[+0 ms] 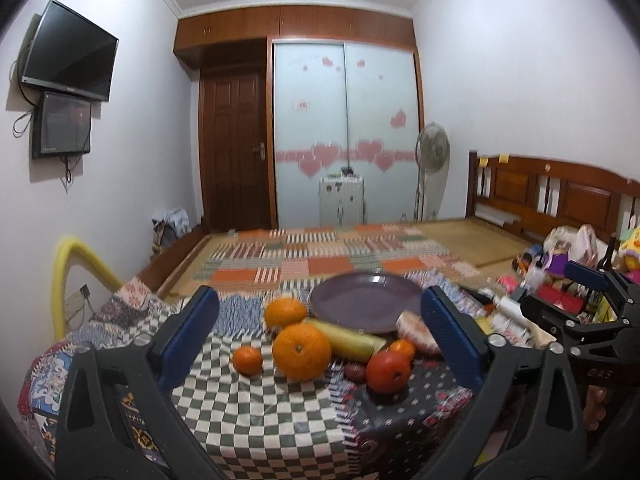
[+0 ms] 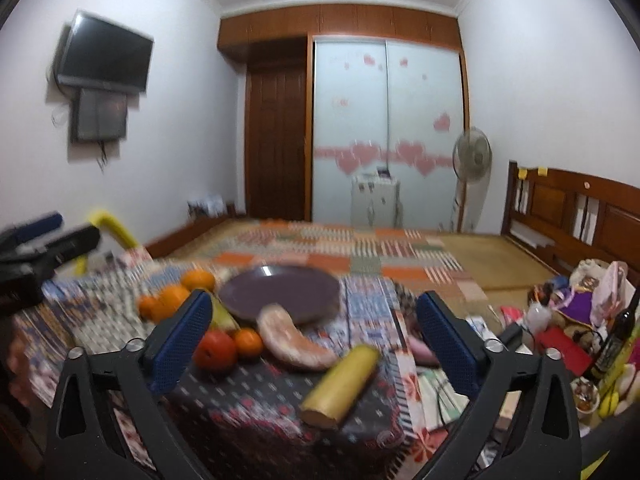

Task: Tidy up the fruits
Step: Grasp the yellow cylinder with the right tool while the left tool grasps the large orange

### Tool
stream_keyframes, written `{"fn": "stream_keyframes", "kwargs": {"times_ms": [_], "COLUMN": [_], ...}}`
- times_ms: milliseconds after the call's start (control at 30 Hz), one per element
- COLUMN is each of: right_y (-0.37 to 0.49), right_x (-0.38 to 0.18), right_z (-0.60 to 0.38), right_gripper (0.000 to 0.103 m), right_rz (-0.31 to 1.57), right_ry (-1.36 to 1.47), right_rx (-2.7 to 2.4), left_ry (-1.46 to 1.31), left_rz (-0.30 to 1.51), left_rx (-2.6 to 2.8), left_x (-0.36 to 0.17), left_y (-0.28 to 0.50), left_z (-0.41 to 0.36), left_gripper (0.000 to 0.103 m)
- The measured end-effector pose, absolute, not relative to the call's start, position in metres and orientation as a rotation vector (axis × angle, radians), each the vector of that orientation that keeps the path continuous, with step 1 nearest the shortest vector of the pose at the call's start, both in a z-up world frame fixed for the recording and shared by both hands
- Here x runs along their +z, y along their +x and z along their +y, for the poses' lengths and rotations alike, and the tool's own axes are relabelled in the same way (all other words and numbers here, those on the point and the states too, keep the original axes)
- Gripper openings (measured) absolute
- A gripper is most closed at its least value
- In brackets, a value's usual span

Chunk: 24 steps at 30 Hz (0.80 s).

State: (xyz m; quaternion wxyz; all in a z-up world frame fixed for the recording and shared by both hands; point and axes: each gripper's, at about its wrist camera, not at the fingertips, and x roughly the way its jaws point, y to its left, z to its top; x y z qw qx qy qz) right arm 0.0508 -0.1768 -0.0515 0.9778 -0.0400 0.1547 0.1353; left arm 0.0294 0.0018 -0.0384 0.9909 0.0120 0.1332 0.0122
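An empty purple plate (image 1: 366,302) (image 2: 280,290) lies on a patchwork cloth. In front of it in the left wrist view are a large orange (image 1: 302,352), a second orange (image 1: 285,311), a small tangerine (image 1: 247,360), a red apple (image 1: 388,371), a yellow-green fruit (image 1: 348,340) and a pink one (image 1: 418,332). My left gripper (image 1: 320,340) is open around this group, above the cloth. My right gripper (image 2: 314,344) is open, with the apple (image 2: 214,350), the pink fruit (image 2: 294,340) and a yellow piece (image 2: 344,384) between its fingers. The right gripper also shows in the left wrist view (image 1: 592,300).
The cloth-covered surface (image 1: 260,412) drops off at the front. A bed with a patchwork cover (image 1: 320,256) lies behind. Cluttered toys, boxes and a dark bottle (image 2: 616,332) stand at the right. A yellow padded rail (image 1: 68,264) is at the left.
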Motion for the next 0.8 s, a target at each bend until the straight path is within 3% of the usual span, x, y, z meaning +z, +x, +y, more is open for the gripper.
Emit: {"fn": "stream_keyframes", "kwargs": {"times_ms": [67,233,367,533,800], "right_y": [0.059,0.077,0.094,0.113,0.116], "right_x": [-0.062,-0.084,-0.097,-0.110,-0.113], "right_z": [-0.179,-0.189,-0.197,-0.195,-0.186], "right_gripper": [0.086,0.068,0.064,0.056,0.052], "right_rz": [0.363,0.469,0.556,0.626,0.651], "right_ry": [-0.093,-0.091,-0.034,-0.008,-0.029], "right_rx": [0.267,0.247,0.260,0.256,0.321], "left_ry": [0.036,0.012,-0.024,-0.049,-0.059], "left_rz": [0.312,0.410,0.487,0.535,0.593], "left_rx": [0.020,-0.003,-0.002,0.007,0.009], "left_x": [-0.048,-0.071,-0.090,-0.107,-0.122], "left_y": [0.039,0.061,0.080,0.095,0.121], "left_z": [0.002,0.009,0.019,0.029,0.039], "left_gripper": [0.088,0.079,0.067,0.067,0.067]}}
